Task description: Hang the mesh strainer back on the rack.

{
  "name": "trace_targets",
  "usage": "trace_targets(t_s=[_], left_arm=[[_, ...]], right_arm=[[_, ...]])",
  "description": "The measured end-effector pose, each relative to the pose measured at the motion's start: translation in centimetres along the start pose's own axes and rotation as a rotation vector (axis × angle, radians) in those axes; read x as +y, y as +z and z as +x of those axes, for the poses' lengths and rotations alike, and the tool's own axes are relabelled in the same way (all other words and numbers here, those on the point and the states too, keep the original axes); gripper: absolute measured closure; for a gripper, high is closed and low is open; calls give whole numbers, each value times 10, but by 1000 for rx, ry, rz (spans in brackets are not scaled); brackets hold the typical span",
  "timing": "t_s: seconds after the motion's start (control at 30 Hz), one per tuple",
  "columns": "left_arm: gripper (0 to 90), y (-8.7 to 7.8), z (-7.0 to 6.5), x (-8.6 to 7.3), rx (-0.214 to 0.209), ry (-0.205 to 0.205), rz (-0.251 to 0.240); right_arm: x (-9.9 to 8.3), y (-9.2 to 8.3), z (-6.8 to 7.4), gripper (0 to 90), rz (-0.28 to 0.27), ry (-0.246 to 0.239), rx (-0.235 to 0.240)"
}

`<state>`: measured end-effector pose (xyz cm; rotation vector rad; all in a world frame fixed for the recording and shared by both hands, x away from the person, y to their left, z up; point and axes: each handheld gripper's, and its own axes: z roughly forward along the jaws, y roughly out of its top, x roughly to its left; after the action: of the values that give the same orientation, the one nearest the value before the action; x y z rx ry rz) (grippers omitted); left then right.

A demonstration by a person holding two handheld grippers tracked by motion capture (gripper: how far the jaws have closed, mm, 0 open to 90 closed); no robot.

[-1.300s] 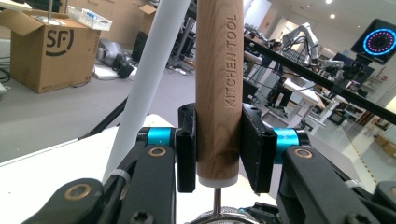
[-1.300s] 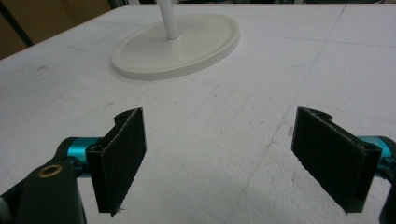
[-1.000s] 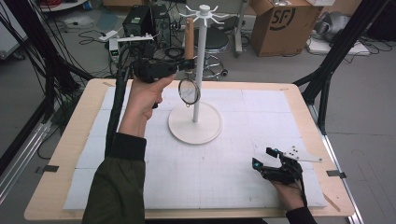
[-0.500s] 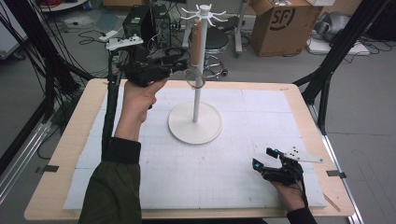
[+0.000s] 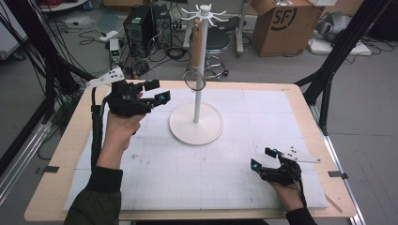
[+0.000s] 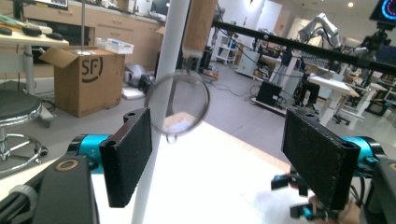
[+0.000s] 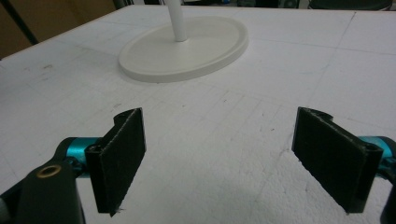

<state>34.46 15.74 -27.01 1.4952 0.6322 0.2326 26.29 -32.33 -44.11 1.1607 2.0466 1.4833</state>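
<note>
Left gripper (image 5: 158,92) held above the table's (image 5: 56,154) left part, just left of the stand (image 5: 195,123), jaws standing apart after just having been opening, nothing between the pads. Seen along the left gripper view: strainer (image 6: 176,103) hanging free beyond the pads, its round mesh against the white pole (image 6: 159,116), wooden handle (image 6: 199,25) rising above it, left pad (image 6: 127,154) near the mesh but not pressing on it. From above, strainer (image 5: 194,80) dangling from a hook at the top of the stand, ring low beside the pole, handle upright along it. White mat (image 5: 197,173) covering most of the tabletop, with the stand's round base at its middle. Right gripper (image 5: 264,157) resting low near the table's front right corner, well apart from the stand, jaws wide apart and holding nothing; bare mat between the pads in the right gripper view, base (image 7: 187,46) farther off. Beyond the table: computer tower (image 5: 141,23), stool (image 5: 216,42), cardboard box (image 5: 281,23), black frame legs (image 5: 338,61) on the right.
</note>
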Motion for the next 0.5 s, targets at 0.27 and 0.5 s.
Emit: trace_targets(t_s=[0.27, 0.5], left_arm=[[254, -13, -10, -27, -47, 35, -11], [252, -24, -14, -48, -49, 46, -31]], right_arm=[[0, 1, -1, 168, 3, 5, -5], [0, 1, 0, 168, 1, 7, -4]])
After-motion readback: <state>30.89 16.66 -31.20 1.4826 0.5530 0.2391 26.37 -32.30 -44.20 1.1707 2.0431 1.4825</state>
